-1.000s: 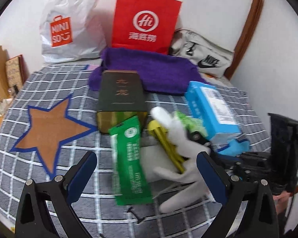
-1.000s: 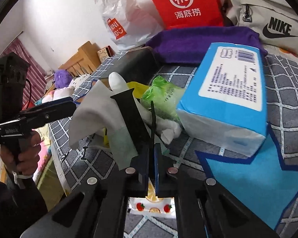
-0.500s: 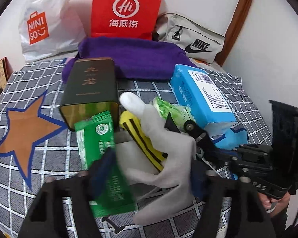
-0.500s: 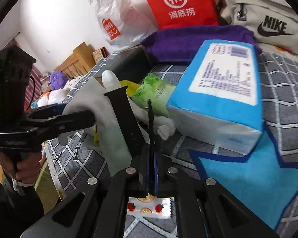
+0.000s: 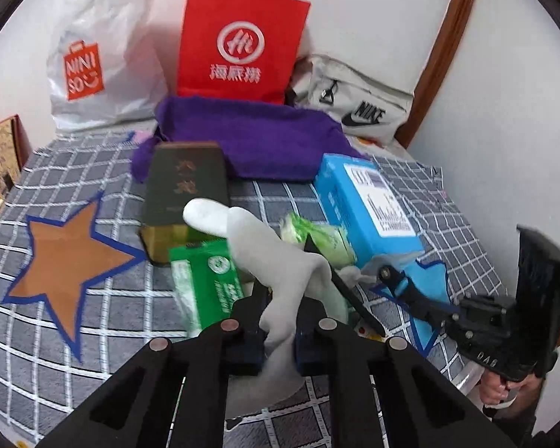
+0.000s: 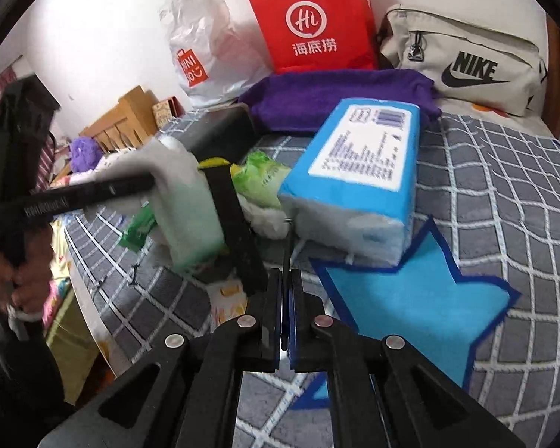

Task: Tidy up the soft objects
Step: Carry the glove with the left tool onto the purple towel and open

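Two grippers work one grey sock: our left gripper is closing on it, our right gripper pinches a black strap. Next, we lift the sock clear.

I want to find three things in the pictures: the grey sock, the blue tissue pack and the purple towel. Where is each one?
grey sock (image 5: pixel 265 257): left wrist view, on its middle part.
blue tissue pack (image 6: pixel 362 149): right wrist view, on its white label.
purple towel (image 5: pixel 265 138): left wrist view, on its top surface.
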### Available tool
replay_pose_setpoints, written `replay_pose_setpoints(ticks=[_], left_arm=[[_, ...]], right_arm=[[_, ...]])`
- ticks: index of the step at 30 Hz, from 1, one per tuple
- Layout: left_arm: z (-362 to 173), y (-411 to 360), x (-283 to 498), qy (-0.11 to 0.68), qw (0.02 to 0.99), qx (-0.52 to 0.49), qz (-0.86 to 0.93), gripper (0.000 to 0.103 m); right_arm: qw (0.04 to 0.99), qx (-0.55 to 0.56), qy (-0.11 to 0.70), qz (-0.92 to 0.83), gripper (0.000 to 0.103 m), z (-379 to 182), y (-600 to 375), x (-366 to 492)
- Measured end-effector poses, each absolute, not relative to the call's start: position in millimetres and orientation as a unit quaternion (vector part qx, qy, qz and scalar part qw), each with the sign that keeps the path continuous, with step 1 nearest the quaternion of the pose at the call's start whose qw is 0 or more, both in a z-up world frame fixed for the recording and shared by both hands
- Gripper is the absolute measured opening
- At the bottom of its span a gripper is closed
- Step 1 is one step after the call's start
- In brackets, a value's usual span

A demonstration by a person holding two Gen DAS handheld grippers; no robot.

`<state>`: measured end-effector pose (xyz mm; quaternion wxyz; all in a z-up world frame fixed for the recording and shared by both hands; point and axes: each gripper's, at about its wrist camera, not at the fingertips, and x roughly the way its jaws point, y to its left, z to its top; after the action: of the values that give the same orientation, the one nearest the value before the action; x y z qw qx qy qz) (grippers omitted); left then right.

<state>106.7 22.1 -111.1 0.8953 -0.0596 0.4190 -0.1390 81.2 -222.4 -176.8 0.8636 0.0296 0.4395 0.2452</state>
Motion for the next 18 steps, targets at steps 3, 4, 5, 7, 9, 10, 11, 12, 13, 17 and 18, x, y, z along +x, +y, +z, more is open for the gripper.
replay_pose_setpoints(ticks=[3,4,5,7,9,10,11,12,13,17,18], left_arm=[[-102,32,105,0.410,0.901,-0.066,-0.126,0.011],[-99,36,104,0.407,0.903,-0.067,-0.120,0.011],[-97,38,104,0.405,0.904,-0.067,-0.117,0.011],[-92,44,103,0.401,0.907,-0.071,-0.109,0.011],[-85,49,102,0.396,0.910,-0.071,-0.100,0.011],[-82,52,102,0.393,0.912,-0.070,-0.095,0.011],[-79,54,102,0.391,0.913,-0.070,-0.091,0.011],[-77,55,103,0.390,0.914,-0.069,-0.089,0.011],[-74,57,103,0.388,0.915,-0.069,-0.088,0.011],[-63,60,107,0.383,0.918,-0.064,-0.078,0.011],[-61,60,109,0.383,0.918,-0.064,-0.076,0.011]], right_arm=[[0.858,0.027,0.460,0.229,0.003,-187,-227,80],[0.856,0.026,0.467,0.220,0.003,-192,-228,80],[0.856,0.024,0.469,0.216,0.003,-194,-229,78],[0.856,0.027,0.470,0.215,0.003,-193,-229,77],[0.858,0.030,0.465,0.217,0.003,-185,-230,75],[0.860,0.029,0.460,0.218,0.003,-180,-230,75],[0.863,0.029,0.456,0.218,0.003,-176,-230,75],[0.865,0.029,0.450,0.219,0.003,-169,-230,74],[0.868,0.031,0.442,0.222,0.003,-162,-231,75],[0.879,0.027,0.422,0.220,0.003,-136,-229,78],[0.882,0.025,0.418,0.218,0.003,-130,-229,80]])
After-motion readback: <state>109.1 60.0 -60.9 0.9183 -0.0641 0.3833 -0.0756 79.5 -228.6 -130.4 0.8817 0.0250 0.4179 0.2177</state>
